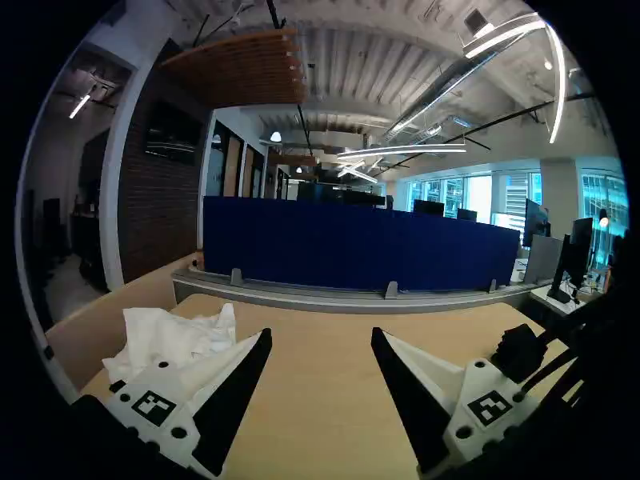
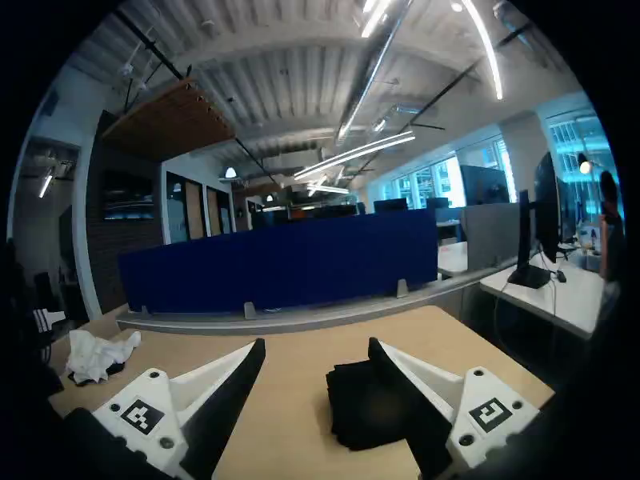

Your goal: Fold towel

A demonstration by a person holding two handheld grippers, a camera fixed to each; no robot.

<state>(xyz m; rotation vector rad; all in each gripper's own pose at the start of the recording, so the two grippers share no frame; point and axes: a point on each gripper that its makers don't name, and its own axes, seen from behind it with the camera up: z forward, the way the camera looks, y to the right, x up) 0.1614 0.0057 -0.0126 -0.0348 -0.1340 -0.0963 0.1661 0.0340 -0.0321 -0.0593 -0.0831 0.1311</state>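
The left gripper (image 1: 321, 333) is closest, and its two fingers are spread wide with nothing between them. The right gripper (image 2: 316, 344) is wide too and holds nothing.

The white towel (image 1: 172, 336) is all bunched up, so I think a grab could catch a lump and not a corner, and the fold would come out messy. A push could slide it off the wooden surface (image 1: 320, 416). The right gripper could also bump the black folded cloth (image 2: 356, 404) right by its right finger.

The towel lies just past the left gripper's left finger, near the surface's corner. It is well apart from the right gripper, off to its left.
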